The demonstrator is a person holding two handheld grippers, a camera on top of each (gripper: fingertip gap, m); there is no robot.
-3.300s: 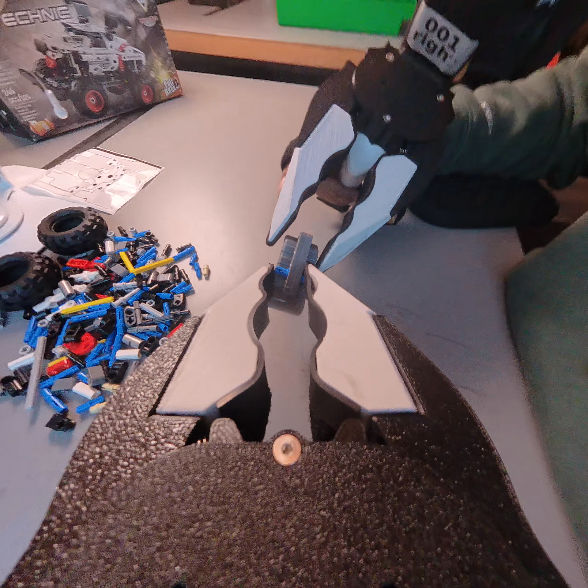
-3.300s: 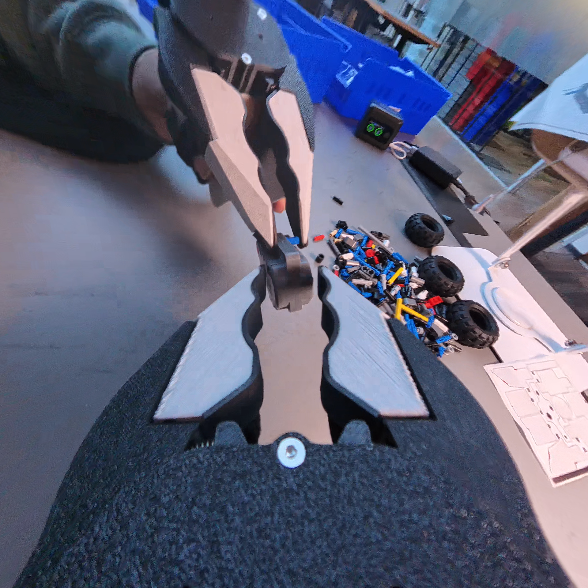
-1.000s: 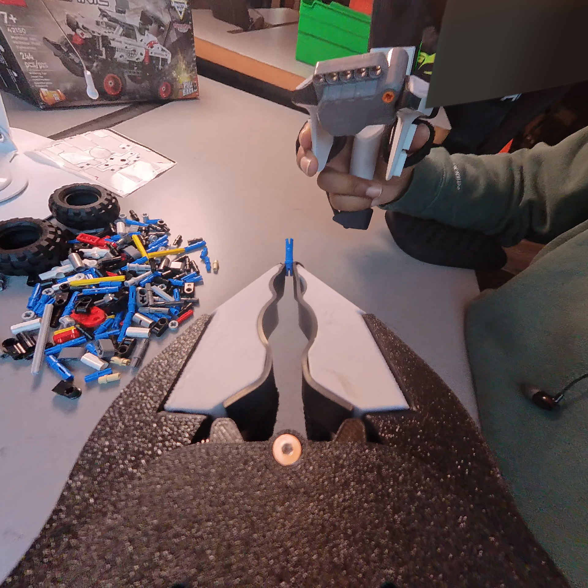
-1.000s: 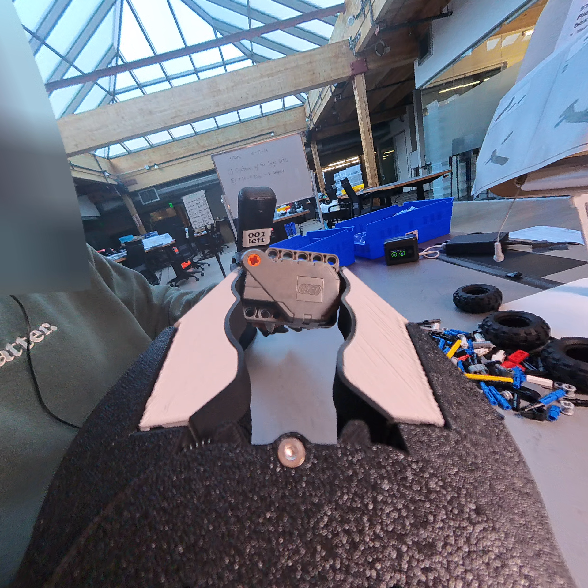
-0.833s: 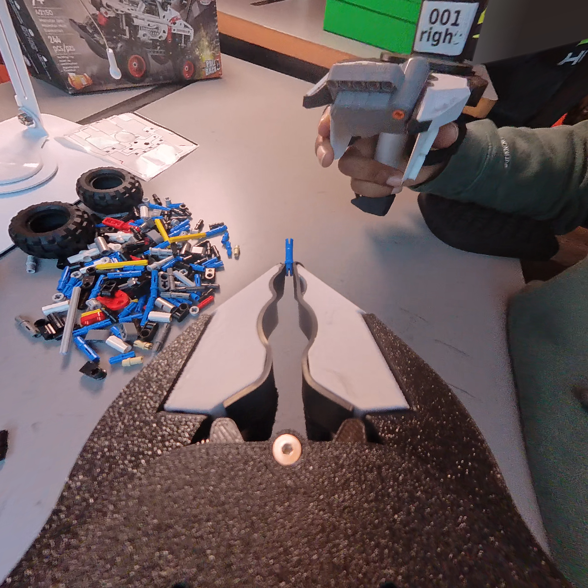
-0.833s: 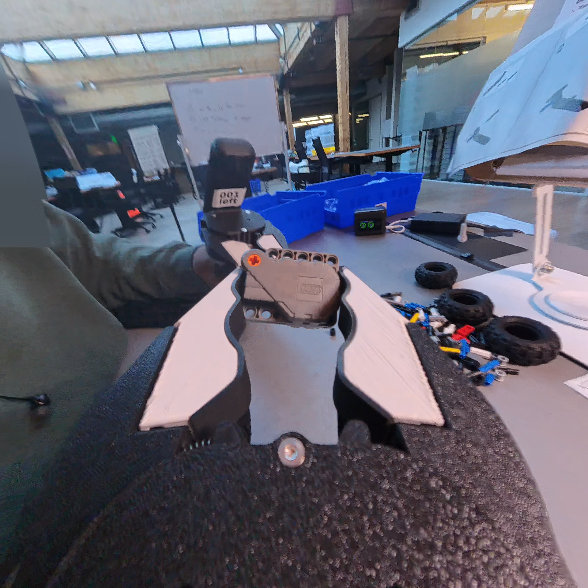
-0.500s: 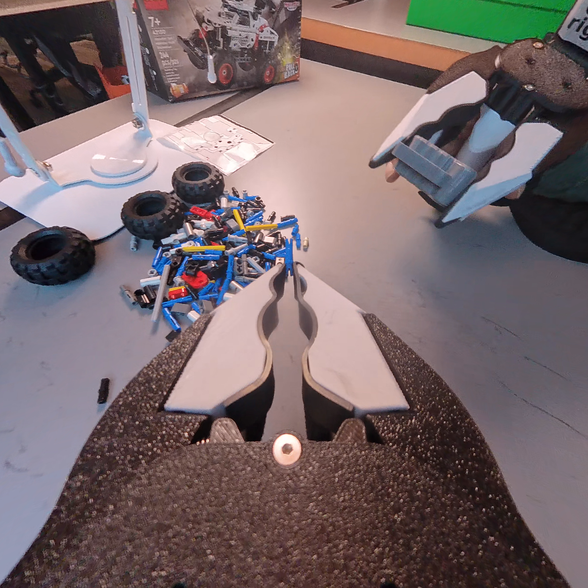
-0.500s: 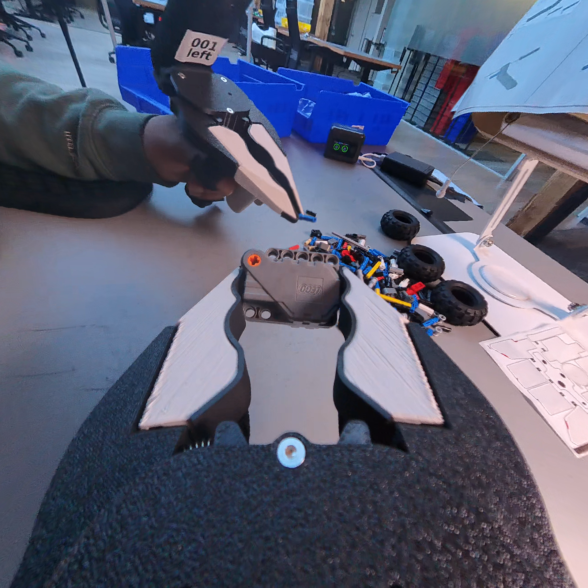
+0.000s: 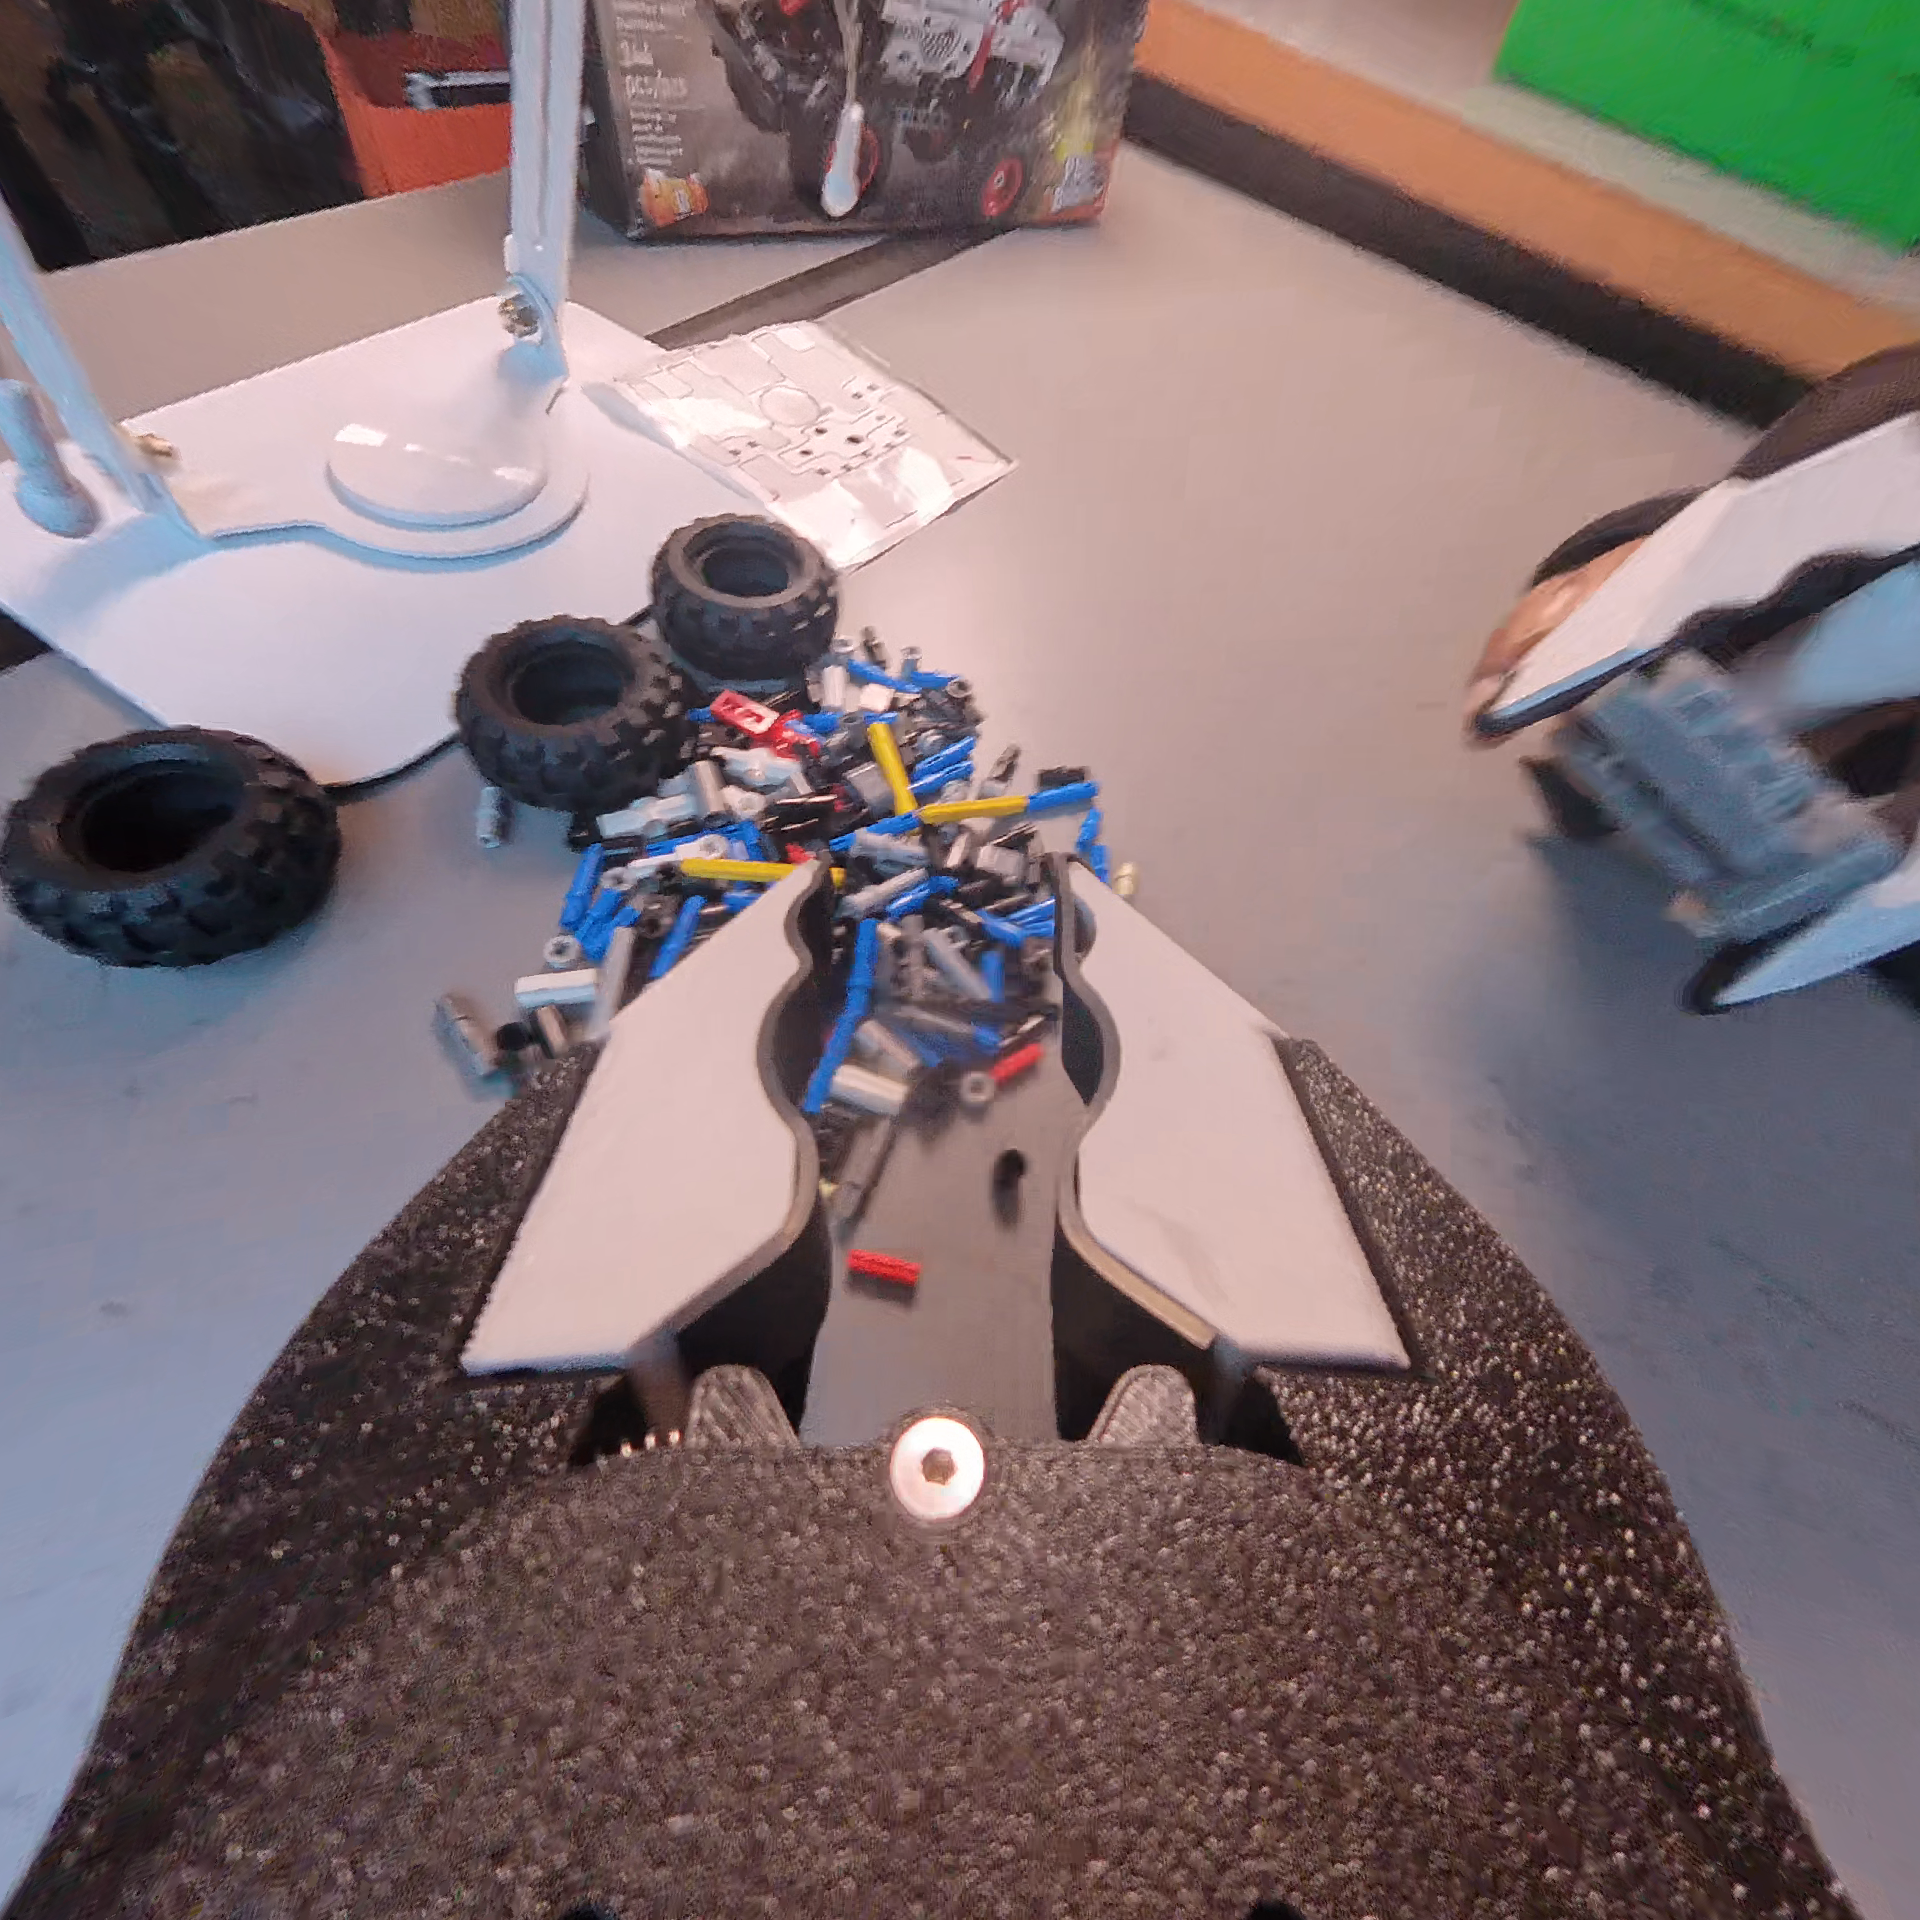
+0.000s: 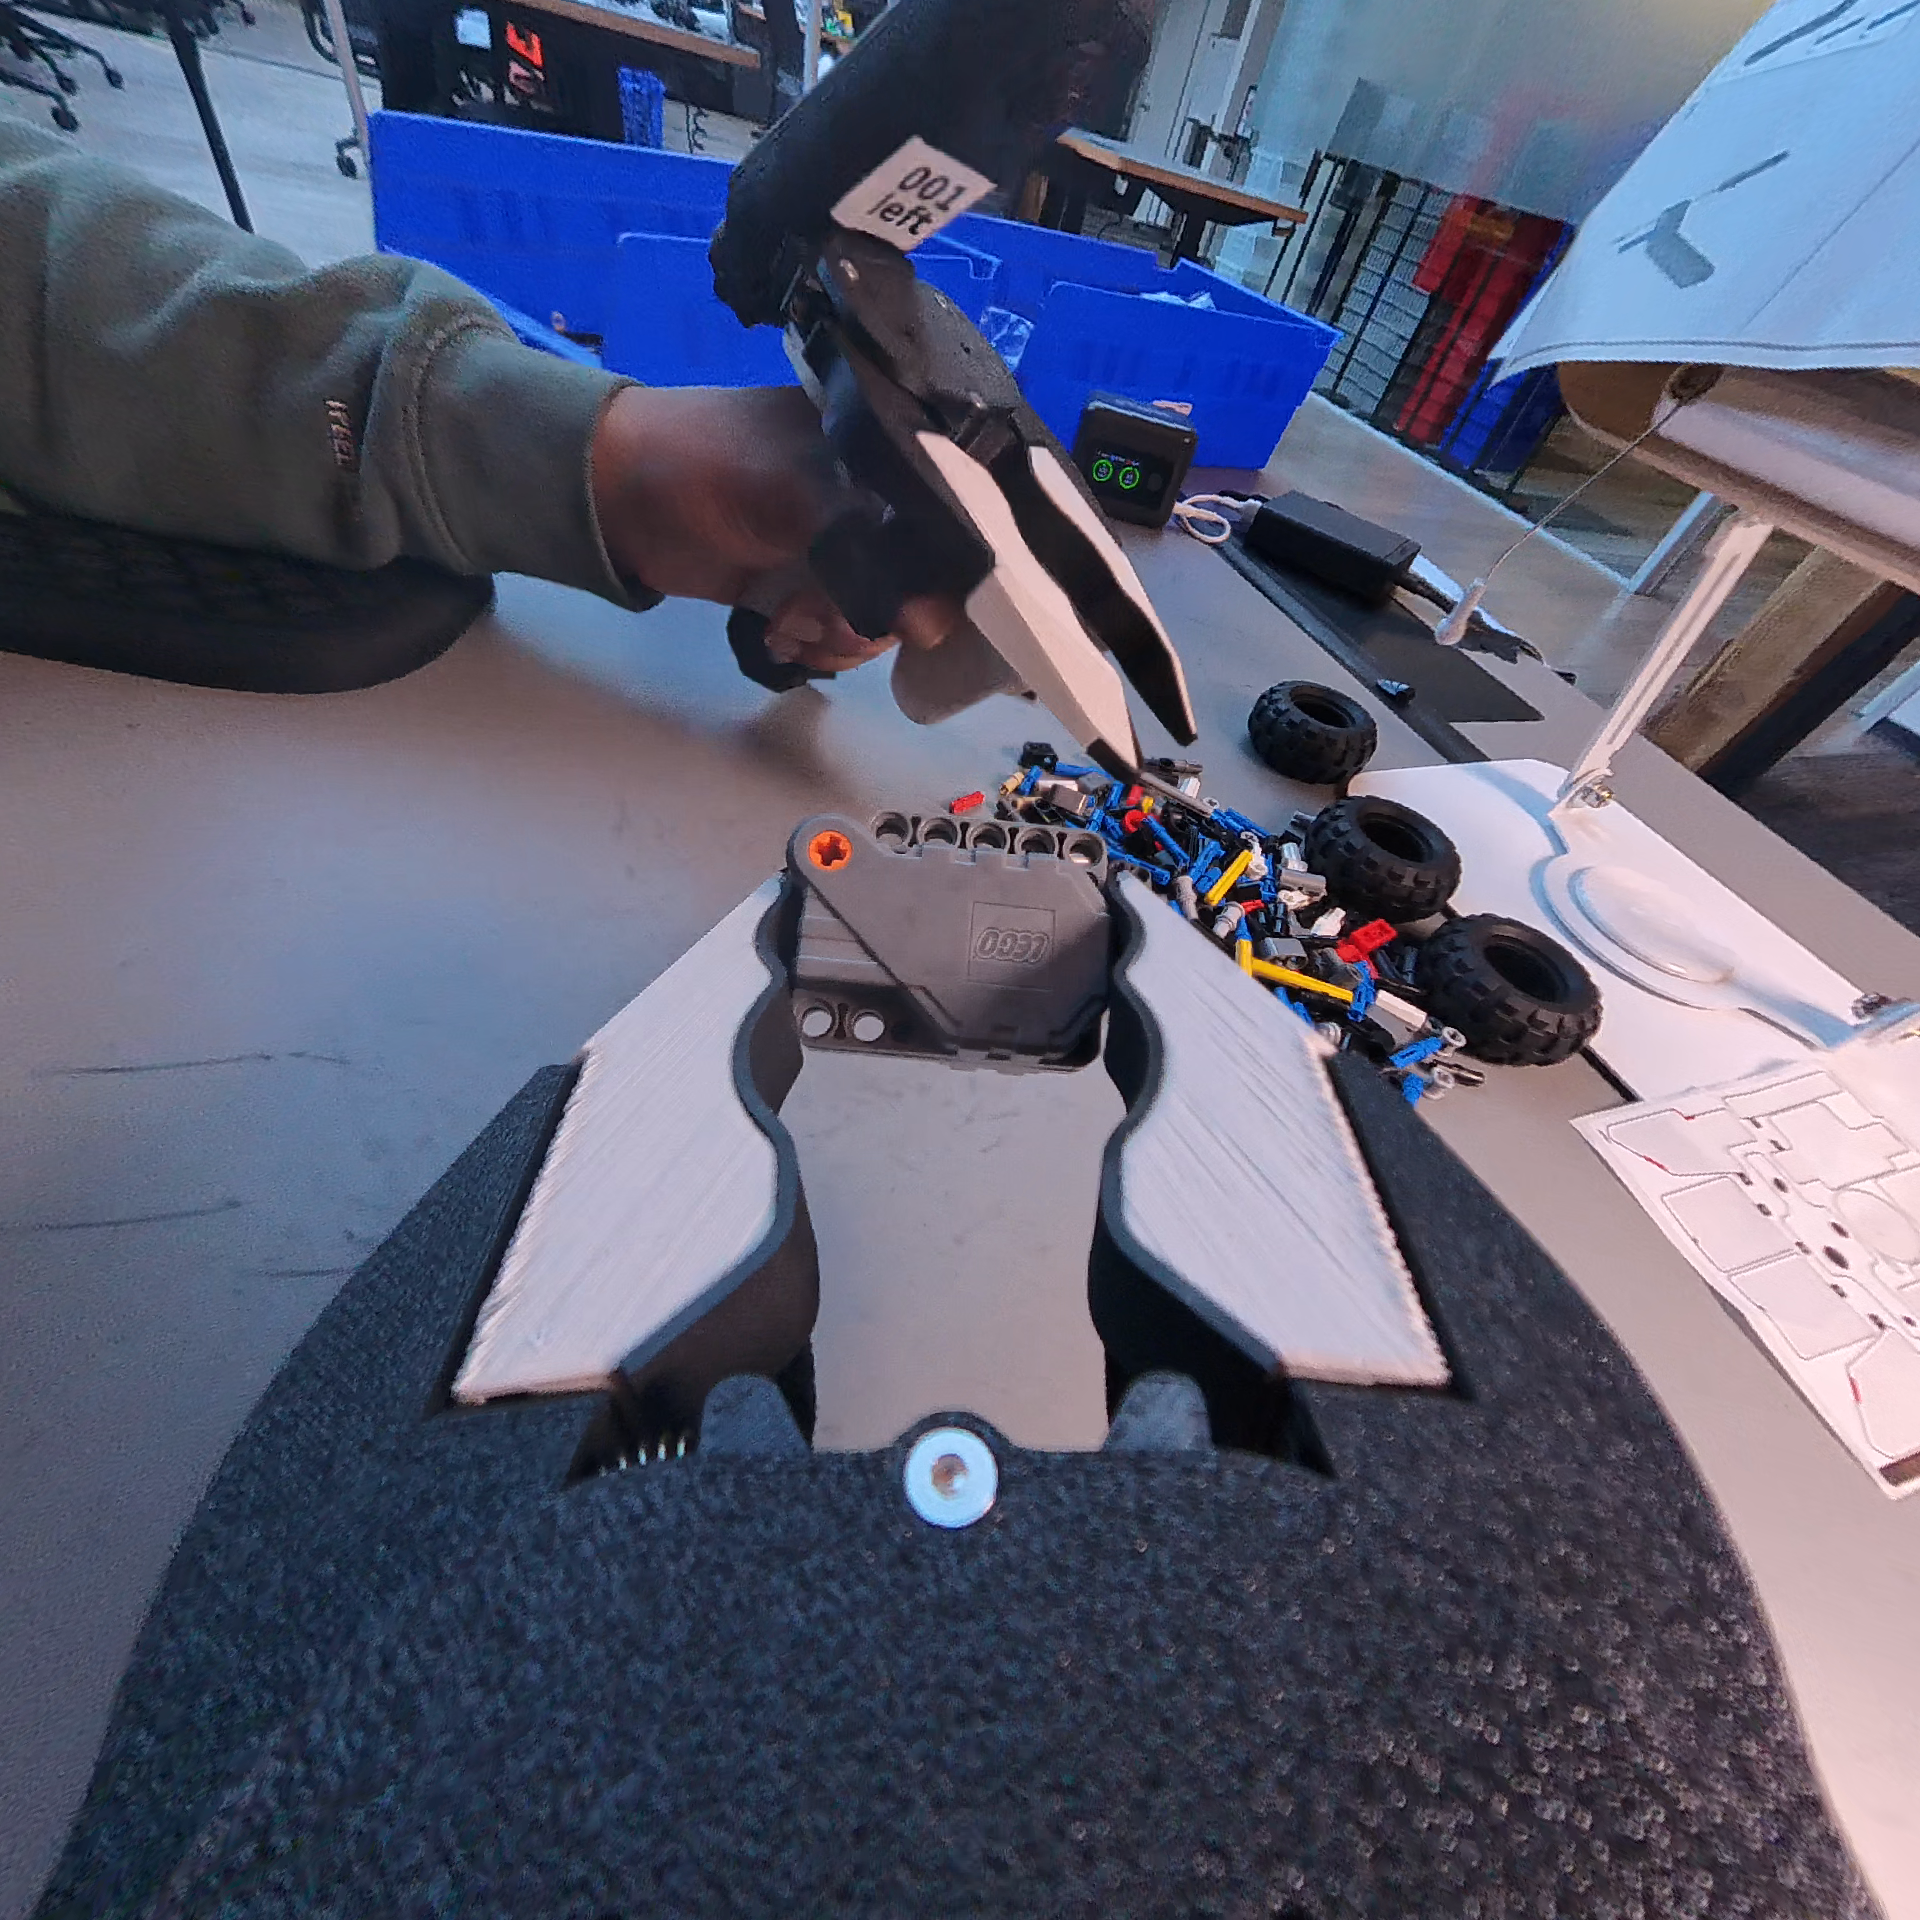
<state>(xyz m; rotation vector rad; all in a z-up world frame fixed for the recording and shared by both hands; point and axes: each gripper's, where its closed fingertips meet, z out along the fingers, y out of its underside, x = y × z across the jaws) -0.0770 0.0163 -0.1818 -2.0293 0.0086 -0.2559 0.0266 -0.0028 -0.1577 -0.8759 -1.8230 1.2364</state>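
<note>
A dark grey, boxy plastic block with a row of round holes and an orange cross socket (image 10: 951, 951) sits pinched between the ribbed pale fingers of the right gripper (image 10: 948, 935). The left gripper (image 9: 940, 883), jaws spread and empty where they earlier nipped a small blue pin, hangs over the heap of blue, yellow, red and grey plastic pins (image 9: 842, 852). Knobbly black rubber tyres (image 9: 571, 701) lie left of it. The far right edge is blurred.

Dark grey block (image 10: 951, 961); blue, yellow, red, black pile (image 9: 883, 862); black knobbly tyres (image 9: 166, 847)
</note>
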